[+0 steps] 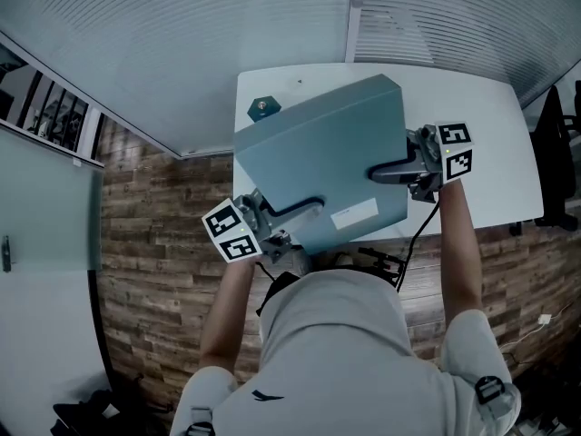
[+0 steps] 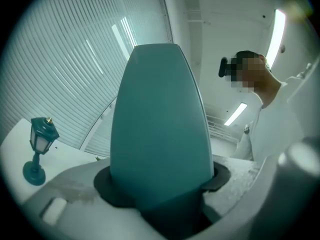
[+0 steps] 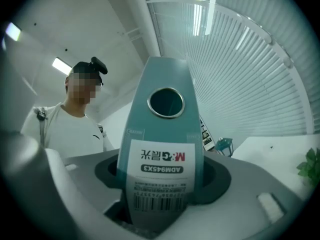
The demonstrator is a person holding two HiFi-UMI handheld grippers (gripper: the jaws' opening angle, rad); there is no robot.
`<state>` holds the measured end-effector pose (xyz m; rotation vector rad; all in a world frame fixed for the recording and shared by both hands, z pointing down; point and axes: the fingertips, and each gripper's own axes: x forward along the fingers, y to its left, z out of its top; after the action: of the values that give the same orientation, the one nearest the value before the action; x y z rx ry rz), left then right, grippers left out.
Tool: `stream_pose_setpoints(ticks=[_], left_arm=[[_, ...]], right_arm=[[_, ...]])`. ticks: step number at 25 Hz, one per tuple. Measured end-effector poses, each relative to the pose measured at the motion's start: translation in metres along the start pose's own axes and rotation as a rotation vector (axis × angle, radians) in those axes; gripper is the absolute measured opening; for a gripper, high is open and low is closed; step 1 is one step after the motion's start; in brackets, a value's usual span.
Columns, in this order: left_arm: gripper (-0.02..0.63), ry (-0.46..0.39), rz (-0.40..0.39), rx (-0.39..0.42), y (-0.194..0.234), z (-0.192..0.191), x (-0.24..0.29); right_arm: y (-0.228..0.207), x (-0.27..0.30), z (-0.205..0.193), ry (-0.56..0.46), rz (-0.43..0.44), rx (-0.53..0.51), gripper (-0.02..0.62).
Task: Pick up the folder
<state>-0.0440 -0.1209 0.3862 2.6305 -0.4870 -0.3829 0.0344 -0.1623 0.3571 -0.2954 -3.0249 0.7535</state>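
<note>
- While you grip it from both sides, the teal folder [image 1: 322, 166] sits between your two grippers over the left half of the white counter [image 1: 490, 153]. It is turned askew to the counter's edges, and its near corner overhangs the front edge.
- Left gripper [image 1: 298, 209]: the jaws stand fairly wide and are clamped across the folder's thickness. In the left gripper view both dark pads press on a plain teal side, one on each face.
- Right gripper [image 1: 386, 173]: same hold on the opposite side, with the jaws well apart and closed on the folder. In the right gripper view the pads bear on either side of the spine.
- The spine facing the right gripper carries a metal-rimmed finger hole [image 3: 166, 102]. Below it is a white label [image 3: 159, 176] with a barcode, and the label's print reads upside down from this side.
- In both gripper views the folder's far end stands against wall and ceiling, with the counter lower in the picture.
- A small teal lantern [image 1: 263, 108] stands upright on the counter just beyond the folder's far left corner, apart from it.
- Green leaves of a plant [image 3: 311, 166] show at the right edge of the right gripper view.
- Wood-plank floor [image 1: 154, 234] lies to the counter's left, and slatted blinds [image 1: 182, 34] run behind it.
</note>
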Motion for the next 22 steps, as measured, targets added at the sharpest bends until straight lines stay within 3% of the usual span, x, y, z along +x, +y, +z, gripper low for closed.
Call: stream_pose_setpoints(ticks=[4,7,9,11,13,18,20,22], left_arm=[[0.311,-0.062,0.032,0.128,-0.007,0.005,-0.009],[0.308,-0.116,0.066,0.177,-0.013,0.015,-0.015],[0.307,-0.160,0.118,0.216,-0.016,0.025,-0.021],[0.305,-0.211,0.208,0.281,-0.018,0.042,-0.032],[0.305,-0.264,0.337,0.360,-0.019,0.063,-0.050],[0.305,-0.375,0.670,0.575,-0.026,0.104,-0.101],[0.305,-0.385,0.804,0.635,-0.024,0.108,-0.120],[0.305,-0.363,0.918,0.689,-0.018,0.102,-0.134]], right_arm=[[0.002,0.000,0.014,-0.051,-0.071,-0.107,0.348],[0.001,-0.020,0.043,-0.283,-0.082,-0.103,0.350],[-0.001,-0.036,0.059,-0.408,-0.144,-0.116,0.330],[-0.003,-0.054,0.068,-0.480,-0.285,-0.160,0.288],[-0.007,-0.076,0.071,-0.508,-0.502,-0.217,0.271],[0.006,-0.119,0.056,-0.459,-1.034,-0.411,0.211],[0.013,-0.133,0.048,-0.460,-1.186,-0.459,0.179],[0.021,-0.143,0.038,-0.471,-1.284,-0.480,0.140]])
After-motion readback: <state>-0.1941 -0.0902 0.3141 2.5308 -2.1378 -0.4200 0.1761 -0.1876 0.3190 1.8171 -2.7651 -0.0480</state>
